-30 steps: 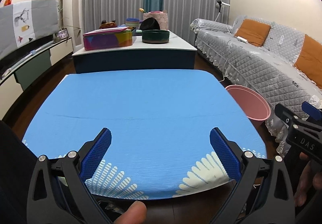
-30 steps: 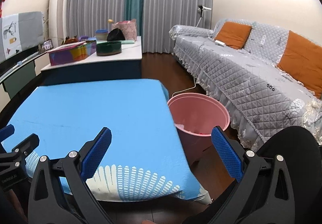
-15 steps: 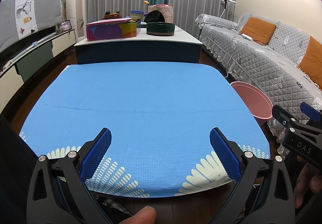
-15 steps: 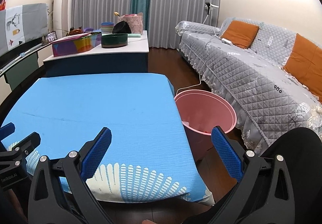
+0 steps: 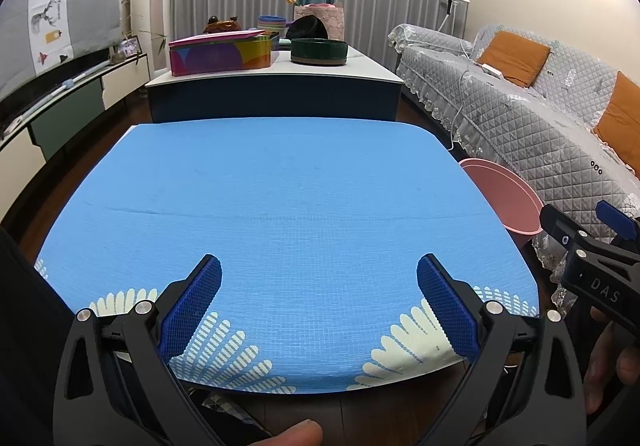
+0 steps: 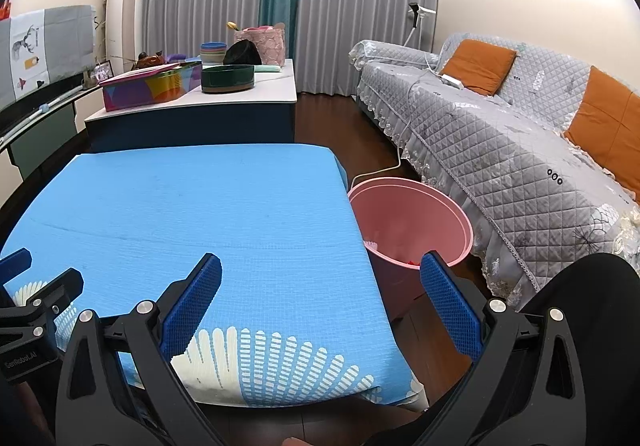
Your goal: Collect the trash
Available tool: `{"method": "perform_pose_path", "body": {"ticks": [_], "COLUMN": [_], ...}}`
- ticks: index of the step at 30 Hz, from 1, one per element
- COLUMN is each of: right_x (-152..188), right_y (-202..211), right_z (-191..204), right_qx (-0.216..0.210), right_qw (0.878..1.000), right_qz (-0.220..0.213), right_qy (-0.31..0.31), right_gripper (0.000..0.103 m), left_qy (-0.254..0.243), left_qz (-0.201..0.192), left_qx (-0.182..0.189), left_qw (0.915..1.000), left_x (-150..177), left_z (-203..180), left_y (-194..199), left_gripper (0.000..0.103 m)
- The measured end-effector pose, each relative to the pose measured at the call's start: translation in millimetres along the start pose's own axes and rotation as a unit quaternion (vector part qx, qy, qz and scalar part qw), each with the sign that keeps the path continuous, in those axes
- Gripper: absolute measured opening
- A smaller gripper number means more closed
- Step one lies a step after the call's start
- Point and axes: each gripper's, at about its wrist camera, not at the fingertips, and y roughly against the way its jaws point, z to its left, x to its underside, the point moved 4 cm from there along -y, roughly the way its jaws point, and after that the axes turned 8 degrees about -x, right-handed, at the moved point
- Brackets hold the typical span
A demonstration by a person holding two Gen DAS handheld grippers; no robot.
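Note:
A pink bin [image 6: 416, 217] stands on the floor at the right edge of the blue-covered table [image 6: 200, 205]; some small bits lie inside it. It also shows in the left wrist view [image 5: 504, 197]. My left gripper [image 5: 319, 306] is open and empty over the table's near edge [image 5: 280, 205]. My right gripper [image 6: 320, 306] is open and empty over the table's near right corner, its right finger in front of the bin. No loose trash shows on the cloth.
A grey-covered sofa [image 6: 520, 149] with orange cushions runs along the right. A white-topped cabinet [image 5: 276, 85] behind the table holds a colourful box [image 5: 220, 55] and a dark round tin [image 5: 319, 51]. A low TV stand [image 5: 48, 105] runs along the left.
Both grippers have risen and tilted slightly, so the table and bin sit a little lower and farther in view. Both stay open and empty.

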Motion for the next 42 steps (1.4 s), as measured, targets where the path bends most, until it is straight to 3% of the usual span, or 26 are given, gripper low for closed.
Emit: {"method": "perform_pose_path", "body": {"ticks": [42], "right_x": [0.0], "right_y": [-5.0], "right_z": [1.6], "right_qx": [0.000], "right_qw": [1.000], "right_qz": [0.001], "right_qy": [-0.002], "right_gripper": [0.098], "left_qy": [-0.008], "left_qz": [0.001], "left_qx": [0.004], "left_qw": [1.0000], "left_x": [0.2], "left_z": [-8.1], "left_y": [-3.3], "left_gripper": [0.095]}}
